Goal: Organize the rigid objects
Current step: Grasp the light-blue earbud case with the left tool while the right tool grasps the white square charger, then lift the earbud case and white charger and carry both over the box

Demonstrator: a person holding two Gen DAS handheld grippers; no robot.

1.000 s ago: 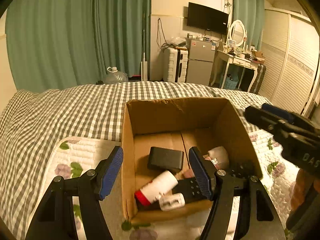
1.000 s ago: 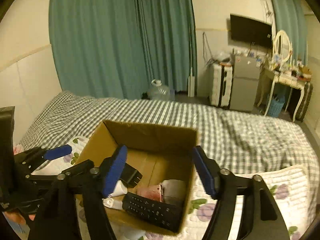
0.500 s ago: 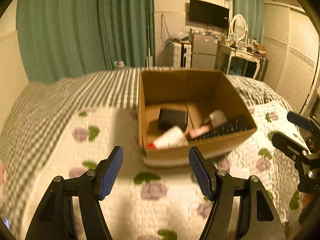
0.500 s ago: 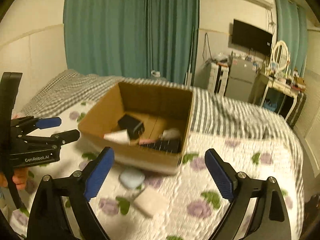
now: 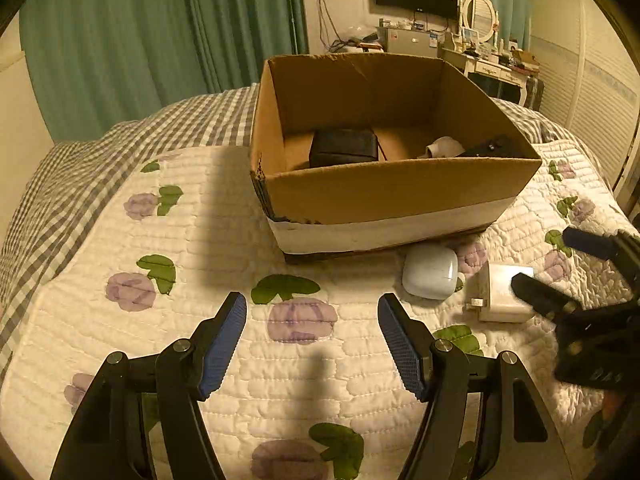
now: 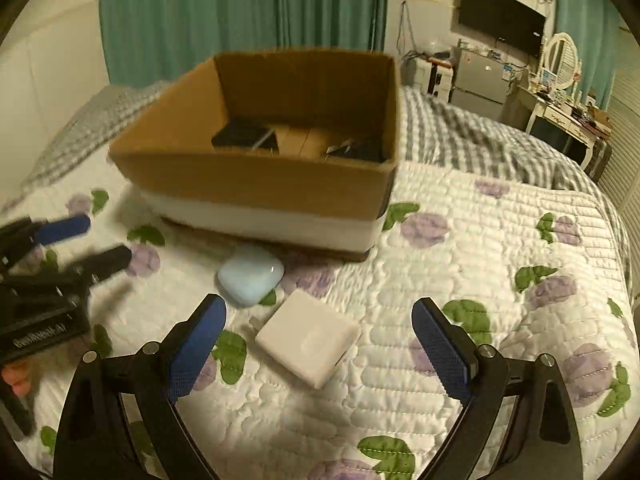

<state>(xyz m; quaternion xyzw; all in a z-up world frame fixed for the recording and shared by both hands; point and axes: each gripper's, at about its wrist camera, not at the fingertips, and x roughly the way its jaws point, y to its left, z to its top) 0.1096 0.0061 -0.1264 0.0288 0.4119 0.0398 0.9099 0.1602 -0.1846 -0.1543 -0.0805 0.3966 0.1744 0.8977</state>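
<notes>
An open cardboard box (image 5: pixel 392 192) (image 6: pixel 256 184) stands on the quilted bed, holding a black box (image 5: pixel 344 147), a white object (image 5: pixel 442 146) and a black remote (image 5: pixel 494 147). In front of it lie a pale blue earbud case (image 5: pixel 430 271) (image 6: pixel 251 275) and a white charger block (image 5: pixel 502 292) (image 6: pixel 309 337). My left gripper (image 5: pixel 312 344) is open and empty, low over the quilt left of both. My right gripper (image 6: pixel 318 350) is open, its fingers on either side of the charger block and just short of it.
A floral quilt (image 5: pixel 200 280) covers the near bed, a grey checked blanket (image 5: pixel 80 160) lies behind. Green curtains, a TV, a fridge and a dressing table stand far back. Each gripper shows in the other's view (image 5: pixel 592 312) (image 6: pixel 48 280).
Both grippers have pulled back from over the box and dropped low over the quilt. The earbud case and charger block have come into view in front of the box.
</notes>
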